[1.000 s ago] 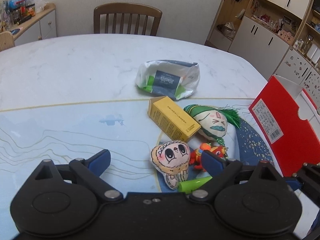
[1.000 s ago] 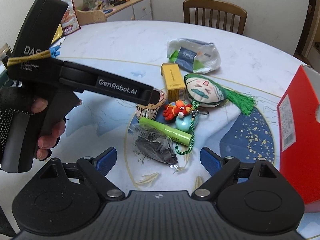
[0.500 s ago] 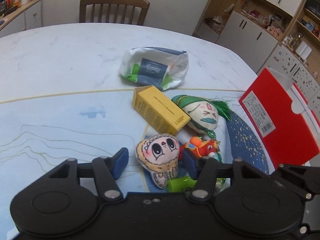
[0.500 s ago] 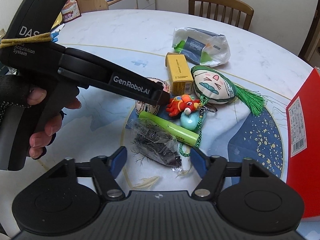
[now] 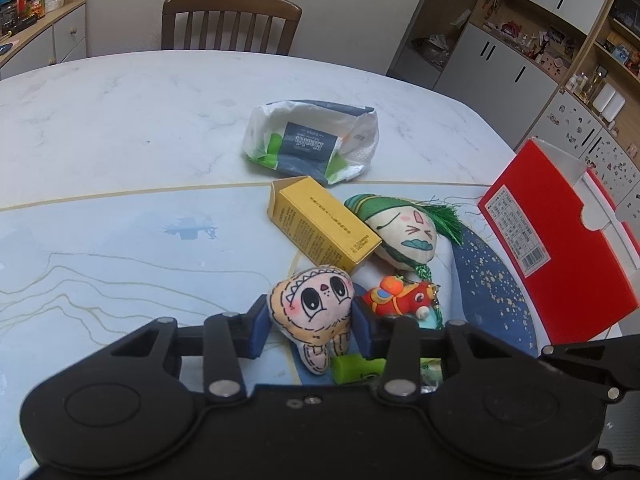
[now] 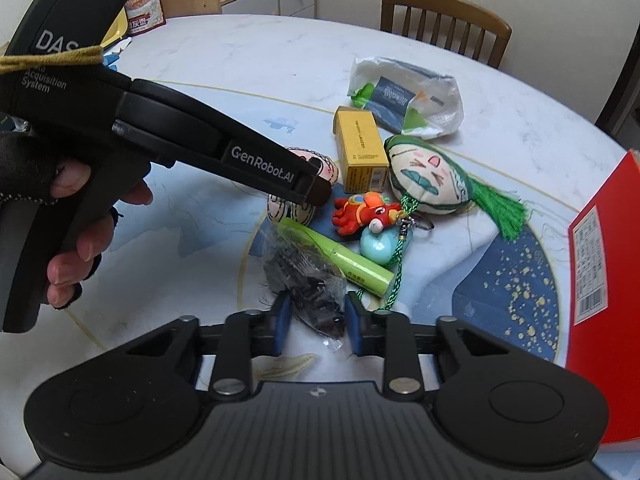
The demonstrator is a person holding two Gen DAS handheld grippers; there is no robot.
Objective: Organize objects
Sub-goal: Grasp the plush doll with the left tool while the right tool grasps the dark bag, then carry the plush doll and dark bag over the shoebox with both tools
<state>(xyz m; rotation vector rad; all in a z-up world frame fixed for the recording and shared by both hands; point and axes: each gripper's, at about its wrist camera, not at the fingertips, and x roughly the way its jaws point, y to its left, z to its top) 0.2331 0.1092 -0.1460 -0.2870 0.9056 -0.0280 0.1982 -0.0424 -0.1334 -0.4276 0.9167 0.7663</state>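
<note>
Left view first: left gripper (image 5: 310,326) has its blue pads on either side of the doll (image 5: 310,312), touching it or very nearly, low on the plush body, so I call it clamped on the doll, which sits on the table (image 5: 120,128) just in front of the box (image 5: 324,226). Box leans against the green head (image 5: 404,228), red toy (image 5: 402,300) sits just right of the doll, and the red case (image 5: 560,248) stands open at the far right, likely the place for all this. Right view now: right gripper (image 6: 315,322) has its pads hugging the clear bag (image 6: 308,284), closed on it or about to be; contact on the crinkled film is hard to confirm. Tube (image 6: 340,256) lies touching the bag, cord beside it. Best play, I'd say: squeeze both softly, lift straight up so the doll clears the tube end and the bag does not drag the cord, then carry right toward the case.
</note>
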